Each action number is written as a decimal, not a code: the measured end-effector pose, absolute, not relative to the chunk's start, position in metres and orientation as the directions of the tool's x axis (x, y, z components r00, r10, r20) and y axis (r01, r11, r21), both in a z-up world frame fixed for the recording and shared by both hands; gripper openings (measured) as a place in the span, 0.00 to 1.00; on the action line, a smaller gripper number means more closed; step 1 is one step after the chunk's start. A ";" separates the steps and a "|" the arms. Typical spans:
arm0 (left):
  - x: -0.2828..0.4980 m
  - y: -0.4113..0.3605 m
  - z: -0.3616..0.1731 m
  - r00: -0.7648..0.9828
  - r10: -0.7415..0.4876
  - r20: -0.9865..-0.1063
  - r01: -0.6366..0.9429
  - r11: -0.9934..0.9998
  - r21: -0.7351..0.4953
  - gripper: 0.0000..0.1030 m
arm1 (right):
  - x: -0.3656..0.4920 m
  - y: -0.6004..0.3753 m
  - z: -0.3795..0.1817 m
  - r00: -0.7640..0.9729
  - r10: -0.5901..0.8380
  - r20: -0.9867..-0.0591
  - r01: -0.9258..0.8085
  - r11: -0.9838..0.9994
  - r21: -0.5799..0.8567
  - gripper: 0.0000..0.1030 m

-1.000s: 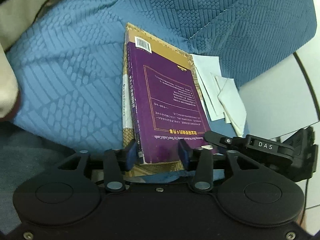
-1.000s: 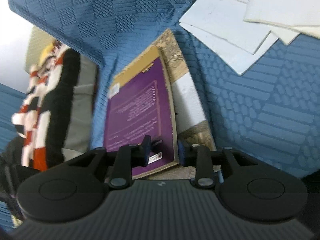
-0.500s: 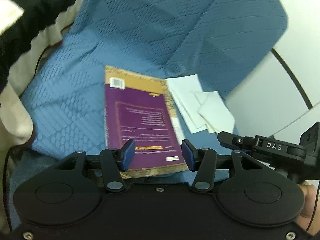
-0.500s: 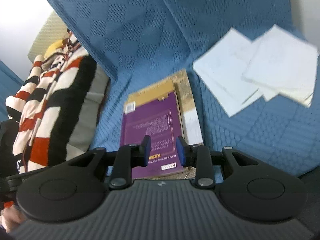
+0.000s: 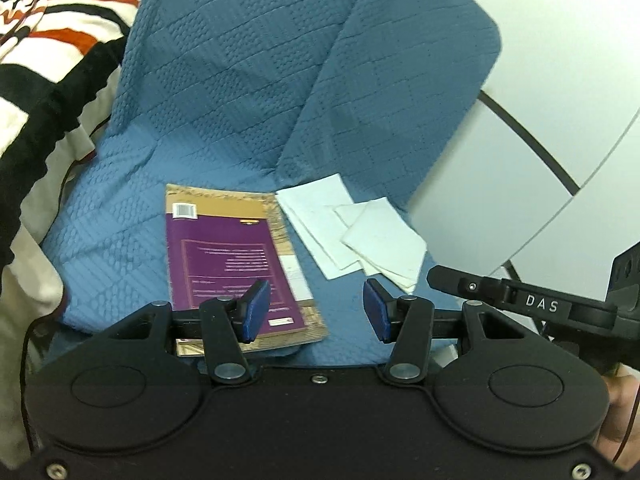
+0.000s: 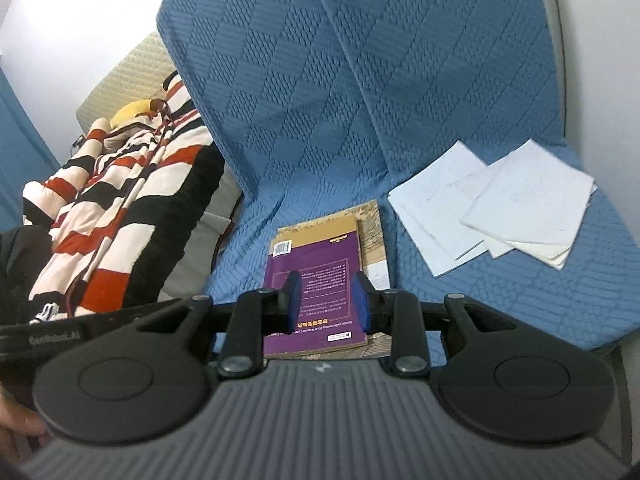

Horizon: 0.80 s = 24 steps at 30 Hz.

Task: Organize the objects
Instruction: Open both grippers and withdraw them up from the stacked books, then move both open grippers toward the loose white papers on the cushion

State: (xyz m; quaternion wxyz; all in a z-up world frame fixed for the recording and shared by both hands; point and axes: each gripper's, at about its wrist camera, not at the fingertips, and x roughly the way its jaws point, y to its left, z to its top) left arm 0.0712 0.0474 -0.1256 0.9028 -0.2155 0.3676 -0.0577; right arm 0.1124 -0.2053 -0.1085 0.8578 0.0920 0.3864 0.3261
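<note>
Two wrist views above a sofa seat draped in a blue quilted cover [image 5: 224, 92]. A purple book [image 5: 230, 264] lies flat on a slightly larger tan book [image 5: 300, 284], the pair squared into one stack near the seat's front edge; just beside it, toward the armrest and apart from it, loose white papers [image 6: 500, 208] lie fanned and overlapping. A striped blanket [image 6: 120, 208] is heaped on the neighbouring seat. The left gripper [image 5: 316, 312] is released, its blue pads standing apart over the stack's corner and bare cover with nothing between them; the right gripper [image 6: 326, 302] is likewise released, its narrower gap framing the purple cover without touching it (both claws hang in the air, clear of every object). Progress, as a judgement: the books appear already stacked, so that step looks done, whereas the papers remain uneven and probably still need gathering into one pile; thin sheets on soft fabric may slide or crease when pinched. Compared with the view one second earlier, both grippers have risen and drawn back from the books: the stack then filled the lower frame with the pads beside its near edge, and it now sits smaller and farther off, with the backrest, blanket and all the papers visible. The left jaws have also widened slightly.
</note>
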 end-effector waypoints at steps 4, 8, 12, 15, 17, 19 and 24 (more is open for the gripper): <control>0.066 0.034 -0.118 0.728 -0.267 -0.631 -0.033 0.906 -0.422 0.48 | 0.097 -0.221 -0.102 0.518 0.617 -0.592 -0.478 0.783 0.398 0.31; 0.062 0.021 -0.115 0.730 -0.276 -0.625 -0.016 0.907 -0.420 0.48 | 0.090 -0.233 -0.102 0.534 0.604 -0.592 -0.461 0.795 0.395 0.31; 0.058 0.010 -0.112 0.731 -0.287 -0.619 -0.002 0.906 -0.423 0.48 | 0.082 -0.242 -0.102 0.545 0.595 -0.590 -0.450 0.802 0.393 0.31; 0.056 0.006 -0.110 0.737 -0.286 -0.613 0.000 0.906 -0.423 0.49 | 0.075 -0.248 -0.101 0.559 0.586 -0.586 -0.446 0.809 0.384 0.31; 0.055 0.004 -0.108 0.740 -0.288 -0.607 -0.001 0.903 -0.429 0.49 | 0.074 -0.254 -0.100 0.565 0.581 -0.586 -0.437 0.813 0.385 0.31; 0.055 0.001 -0.106 0.742 -0.293 -0.602 0.005 0.902 -0.432 0.49 | 0.073 -0.260 -0.099 0.574 0.575 -0.583 -0.429 0.817 0.385 0.31; 0.057 -0.011 -0.105 0.742 -0.309 -0.595 0.023 0.899 -0.437 0.49 | 0.070 -0.272 -0.095 0.587 0.566 -0.579 -0.429 0.824 0.370 0.31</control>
